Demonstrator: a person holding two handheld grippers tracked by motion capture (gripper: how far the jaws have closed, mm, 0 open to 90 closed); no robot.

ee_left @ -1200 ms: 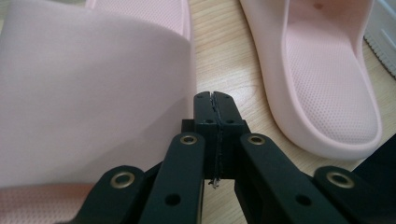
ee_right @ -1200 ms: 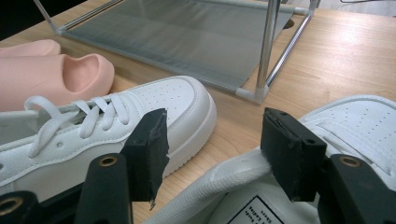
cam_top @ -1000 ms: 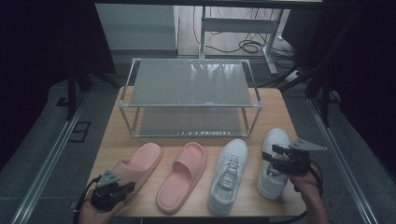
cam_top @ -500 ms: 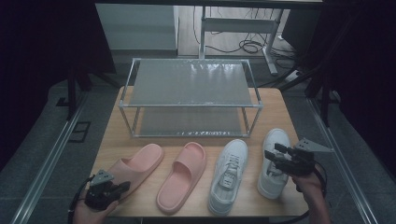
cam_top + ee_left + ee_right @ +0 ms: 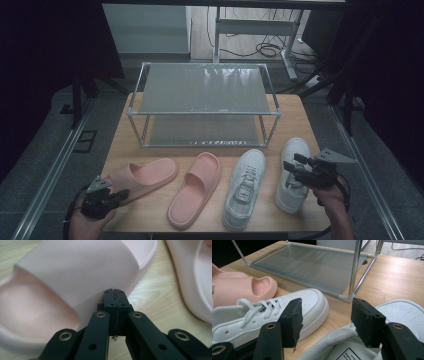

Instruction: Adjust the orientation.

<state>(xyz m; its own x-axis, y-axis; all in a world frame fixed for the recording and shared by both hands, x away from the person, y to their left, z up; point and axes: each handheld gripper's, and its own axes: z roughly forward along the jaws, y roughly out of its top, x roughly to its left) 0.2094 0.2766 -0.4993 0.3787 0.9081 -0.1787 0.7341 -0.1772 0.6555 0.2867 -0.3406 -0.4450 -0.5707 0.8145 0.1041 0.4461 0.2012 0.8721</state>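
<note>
White sneaker's (image 5: 387, 322) insole label (image 5: 350, 354) unreadable

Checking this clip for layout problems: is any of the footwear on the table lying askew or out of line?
Yes. The left pink slipper lies slanted, toe pointing right toward the other pink slipper, while both white sneakers point roughly at the shelf rack. The shut left gripper is at its heel end.

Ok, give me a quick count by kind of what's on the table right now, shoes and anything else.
Pink slides: 2, the left slide and the right slide
White sneakers: 2, the left sneaker and the right sneaker
Two-tier rack: 1
Total: 5
</note>
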